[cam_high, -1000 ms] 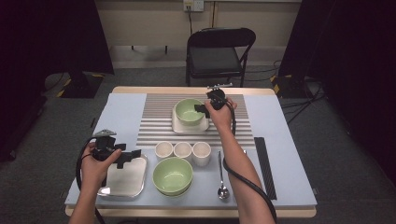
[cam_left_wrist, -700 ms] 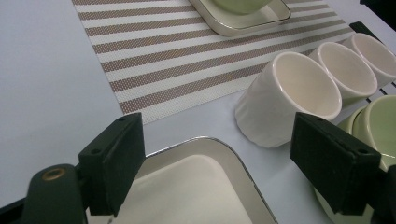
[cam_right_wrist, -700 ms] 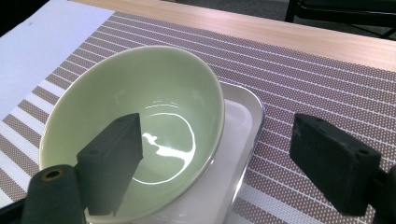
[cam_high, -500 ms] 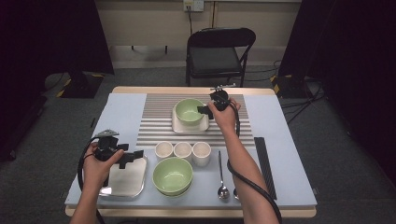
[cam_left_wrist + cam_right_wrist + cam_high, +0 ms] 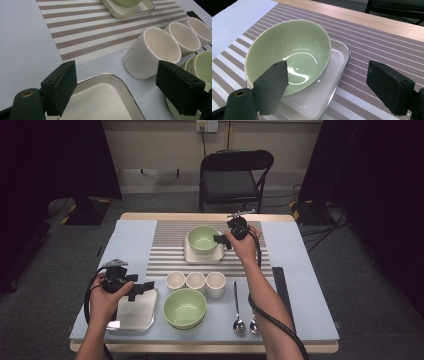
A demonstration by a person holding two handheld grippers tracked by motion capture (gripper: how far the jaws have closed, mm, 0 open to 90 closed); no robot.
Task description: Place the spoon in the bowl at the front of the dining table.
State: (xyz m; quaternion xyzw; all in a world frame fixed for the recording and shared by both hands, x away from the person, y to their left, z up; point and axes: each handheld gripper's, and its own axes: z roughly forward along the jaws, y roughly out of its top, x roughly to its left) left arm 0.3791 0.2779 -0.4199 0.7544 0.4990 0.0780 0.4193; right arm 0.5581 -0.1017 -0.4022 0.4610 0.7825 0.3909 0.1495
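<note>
Right gripper: held over the far part of the striped placemat, just beside the right rim of the far green bowl; its fingers are spread wide with nothing between them; in the right gripper view one finger hangs before the bowl's near rim and the other stands over bare placemat to the right of the dish

Far green bowl: sits upright and empty on a square white dish in the middle of the placemat's far half; the bowl's inside shines with light in the right gripper view

Left gripper: held low over the near left corner of the tabletop, above the far edge of the square tray; fingers spread, empty; in the left gripper view the tray's rounded corner lies between them

Cups: three white cups stand in a row, touching, just off the placemat's near edge; the leftmost cup is nearest the left gripper, a little apart from the tray

Near green bowl: just in front of the cups, beside the tray

Spoons: two lie side by side, right of the near bowl, handles pointing away

Black strip: lies along the right side of the tabletop
</note>
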